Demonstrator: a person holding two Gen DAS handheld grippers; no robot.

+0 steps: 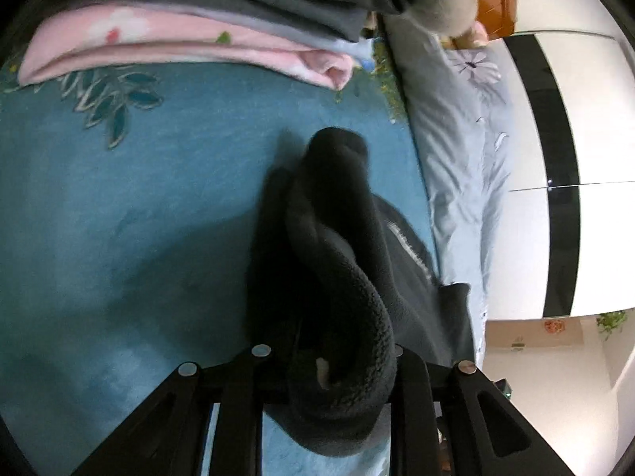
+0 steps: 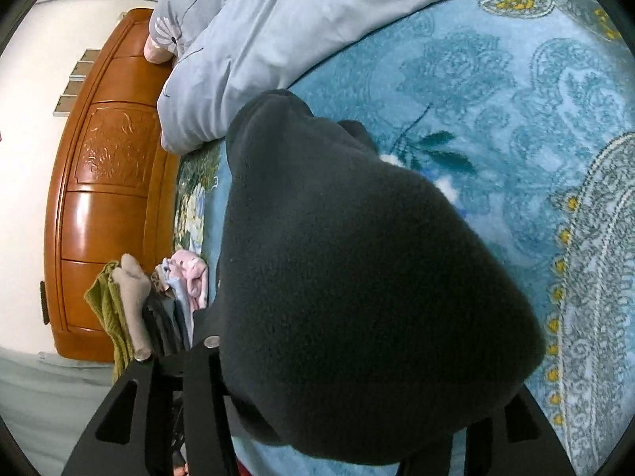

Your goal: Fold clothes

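A dark grey fleece garment [image 1: 337, 261] hangs bunched over the blue patterned bedspread [image 1: 119, 218]. My left gripper [image 1: 329, 373] is shut on a rolled edge of it; the cloth trails forward and down onto the bed. In the right wrist view the same dark fleece garment [image 2: 357, 277] fills the middle of the frame and drapes over my right gripper [image 2: 357, 416], which is shut on it; its fingertips are hidden by the cloth. The garment is lifted between both grippers above the bedspread [image 2: 496, 119].
A stack of folded clothes [image 1: 190, 27], pink at the bottom and grey on top, lies at the far side of the bed; it also shows in the right wrist view [image 2: 158, 301]. A pale blue duvet [image 2: 278, 31] lies beside the garment. A wooden headboard [image 2: 107, 198] stands behind.
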